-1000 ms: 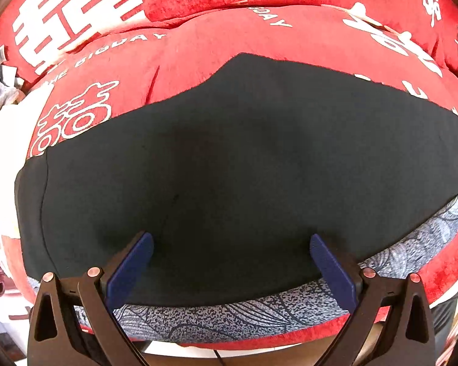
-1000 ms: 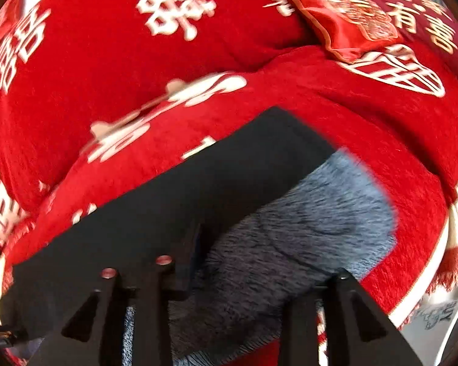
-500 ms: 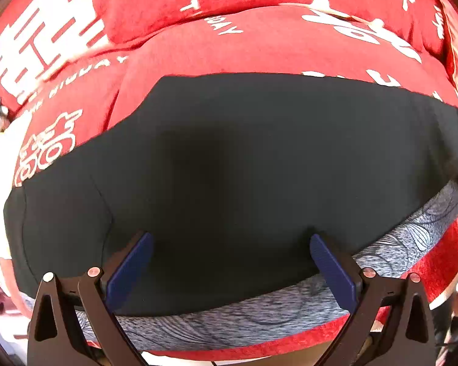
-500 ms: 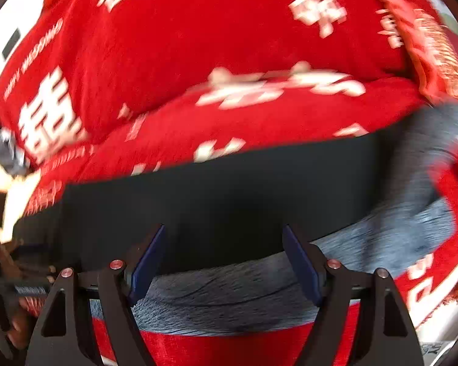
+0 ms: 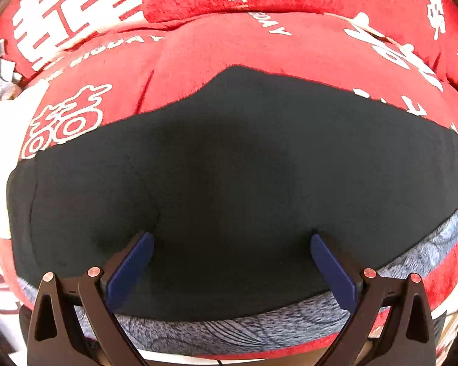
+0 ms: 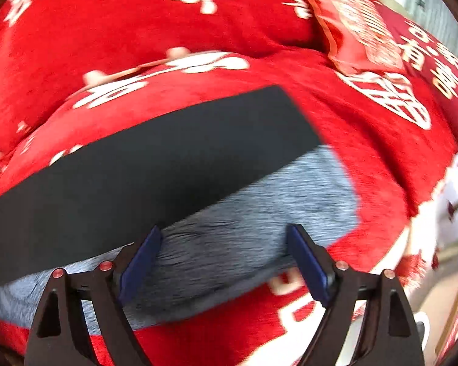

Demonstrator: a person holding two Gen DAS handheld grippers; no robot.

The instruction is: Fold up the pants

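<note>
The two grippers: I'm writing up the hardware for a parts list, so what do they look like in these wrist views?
Both look alike. The left gripper and the right gripper each have two black plastic fingers with triangular cut-outs and small copper-coloured rivet heads near the top. Each finger ends in a ribbed dark blue pad. No markings, sleeves or hands show in either view.

Matt black cloth pants [image 5: 229, 167] over plush red velvety blanket [image 5: 198, 55], grey patterned fabric [image 6: 259, 213]
</note>
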